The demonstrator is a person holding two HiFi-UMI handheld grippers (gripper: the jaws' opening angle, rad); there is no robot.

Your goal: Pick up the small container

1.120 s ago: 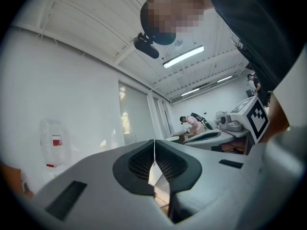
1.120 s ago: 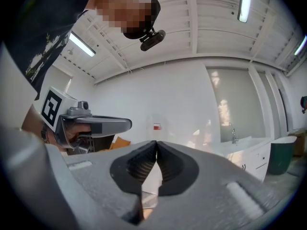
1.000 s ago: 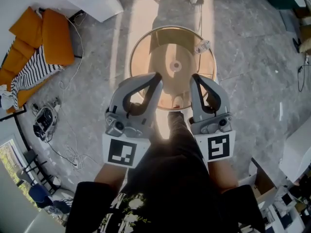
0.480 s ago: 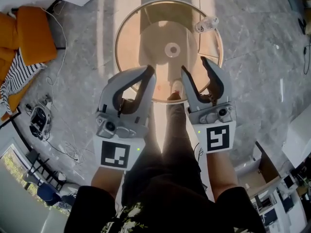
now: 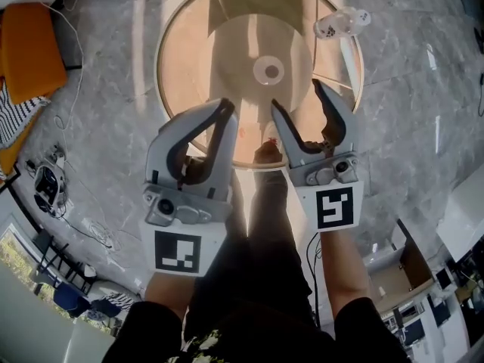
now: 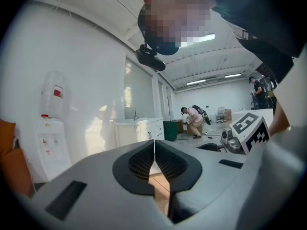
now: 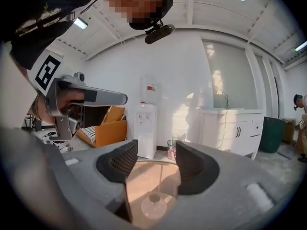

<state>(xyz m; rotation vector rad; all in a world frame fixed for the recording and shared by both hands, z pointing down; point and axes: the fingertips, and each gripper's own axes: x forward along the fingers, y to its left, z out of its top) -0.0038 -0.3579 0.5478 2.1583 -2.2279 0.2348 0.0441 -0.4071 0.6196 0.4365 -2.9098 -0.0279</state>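
A small clear container [image 5: 342, 23] lies at the far right rim of the round glass table [image 5: 174, 36] in the head view. Both grippers hover over the table's near edge, well short of the container. My left gripper [image 5: 227, 106] has its jaws shut with nothing in them; in the left gripper view [image 6: 154, 147] the pads meet. My right gripper [image 5: 296, 95] has its jaws opening and standing wide, with nothing between them. In the right gripper view [image 7: 156, 159] only the tabletop and its round hub [image 7: 154, 206] show through the gap. The container is not visible there.
An orange cushion [image 5: 30, 48] and cables [image 5: 91, 225] lie on the grey floor to the left. Ahead stand a water dispenser [image 7: 147, 123] and a white cabinet [image 7: 230, 128]. A person [image 6: 194, 121] bends down in the distance near a green bin [image 6: 170, 131].
The right gripper's jaws went from shut to wide apart. Both grippers and the view moved forward over the table, so the table and container look nearer. The left jaws stayed shut.
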